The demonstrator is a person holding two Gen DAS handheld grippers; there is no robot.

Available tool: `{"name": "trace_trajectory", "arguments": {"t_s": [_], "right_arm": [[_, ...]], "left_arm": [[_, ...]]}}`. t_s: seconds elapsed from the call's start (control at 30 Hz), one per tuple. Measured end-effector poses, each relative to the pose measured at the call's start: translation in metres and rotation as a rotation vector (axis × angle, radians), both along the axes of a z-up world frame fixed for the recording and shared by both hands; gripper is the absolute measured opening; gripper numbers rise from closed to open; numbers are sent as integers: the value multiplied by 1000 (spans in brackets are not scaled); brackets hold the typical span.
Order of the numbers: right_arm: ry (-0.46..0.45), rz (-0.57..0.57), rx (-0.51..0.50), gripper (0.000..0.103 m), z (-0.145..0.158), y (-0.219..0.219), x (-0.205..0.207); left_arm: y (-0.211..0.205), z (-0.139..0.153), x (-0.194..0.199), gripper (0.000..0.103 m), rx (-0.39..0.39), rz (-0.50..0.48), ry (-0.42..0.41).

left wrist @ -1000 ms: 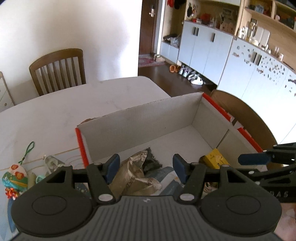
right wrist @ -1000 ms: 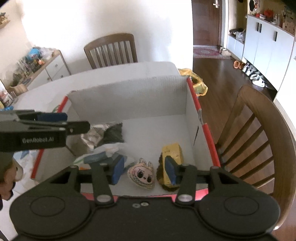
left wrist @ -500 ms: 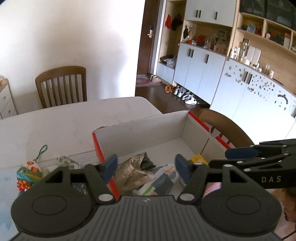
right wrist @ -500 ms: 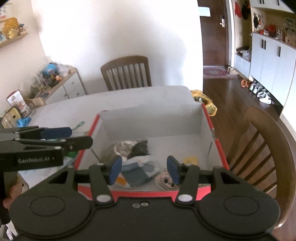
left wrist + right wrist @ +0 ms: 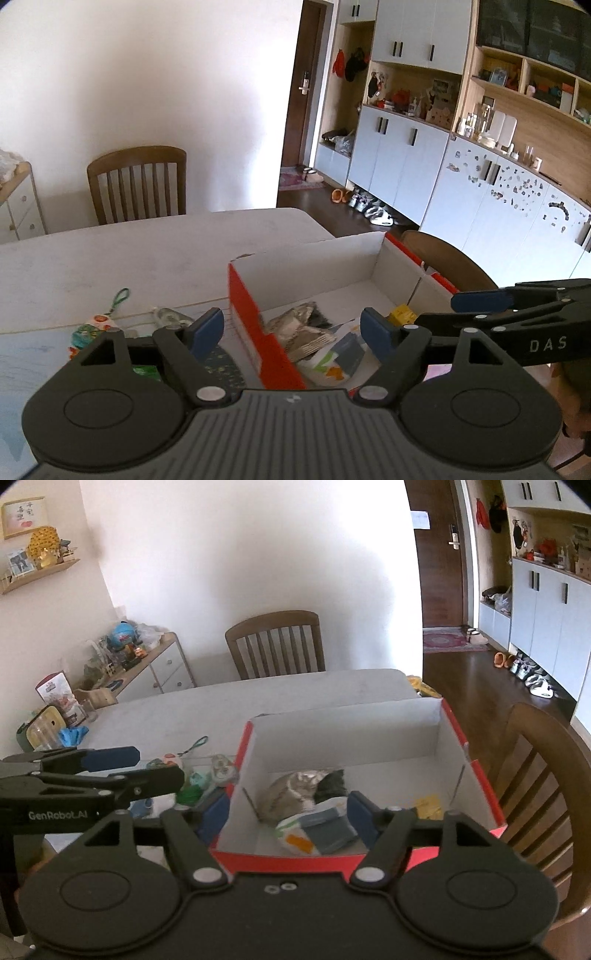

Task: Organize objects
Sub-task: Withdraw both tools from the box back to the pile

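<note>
A red-and-white cardboard box [image 5: 306,251] [image 5: 347,716] stands on the white table. In it lie a crumpled foil bag [image 5: 295,325] [image 5: 291,794], a white packet [image 5: 332,358] [image 5: 314,830] and a yellow item [image 5: 402,315] [image 5: 428,806]. My left gripper [image 5: 291,330] [image 5: 147,770] hovers over the box's left wall, jaws opening, nothing between them. My right gripper [image 5: 287,812] [image 5: 454,310] hangs above the box's near side, jaws also opening and empty. Left of the box lie a colourful pouch [image 5: 92,328] and a small clear bottle [image 5: 170,315] [image 5: 221,770].
A wooden chair [image 5: 140,181] [image 5: 277,646] stands at the table's far side, another [image 5: 535,775] right of the box. A lidded container [image 5: 40,731] and a blue glove [image 5: 72,734] sit at the table's left edge. A cluttered sideboard [image 5: 147,664] lines the wall.
Both grippers have pulled back and upward from the box, so more of the room shows. Both pairs of jaws have spread wider. The cartoon-faced item near the right fingers is out of sight.
</note>
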State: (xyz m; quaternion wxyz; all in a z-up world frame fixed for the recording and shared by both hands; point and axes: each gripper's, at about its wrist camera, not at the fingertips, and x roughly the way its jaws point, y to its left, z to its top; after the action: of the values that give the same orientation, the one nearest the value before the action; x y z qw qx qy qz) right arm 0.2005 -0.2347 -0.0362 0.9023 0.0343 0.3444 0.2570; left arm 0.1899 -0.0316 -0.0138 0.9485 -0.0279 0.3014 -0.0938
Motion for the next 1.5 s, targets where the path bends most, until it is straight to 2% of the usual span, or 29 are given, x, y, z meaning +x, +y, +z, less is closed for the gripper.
{"name": "trace_trajectory", "arguments": {"t_s": [0.27,0.4,0.53,0.73,1.0,1.17,1.5], "right_arm": [[-31,19,45,95,4,29,-21],[-34,22,66,100,5,44,-28],[-25,11,66,101,4,60,-30],[-9,19,43,101,-3,92,-34],[17,33,-8,99,-17,132,-33],[36,51,-38,98,-28,154,-28],[83,137,-73,93,-52,195,-15]], "left_arm": [[35,-2,-22,91,-12,-4,-18],[57,-5,-28,98,-29,-6,-11],[79,-11,-36,102,-39,2,-9],[108,-18,-42,103,-18,32,-33],[150,-36,-32,103,-23,48,20],[172,-46,-17,103,1,83,32],[203,-69,29,103,25,86,79]]}}
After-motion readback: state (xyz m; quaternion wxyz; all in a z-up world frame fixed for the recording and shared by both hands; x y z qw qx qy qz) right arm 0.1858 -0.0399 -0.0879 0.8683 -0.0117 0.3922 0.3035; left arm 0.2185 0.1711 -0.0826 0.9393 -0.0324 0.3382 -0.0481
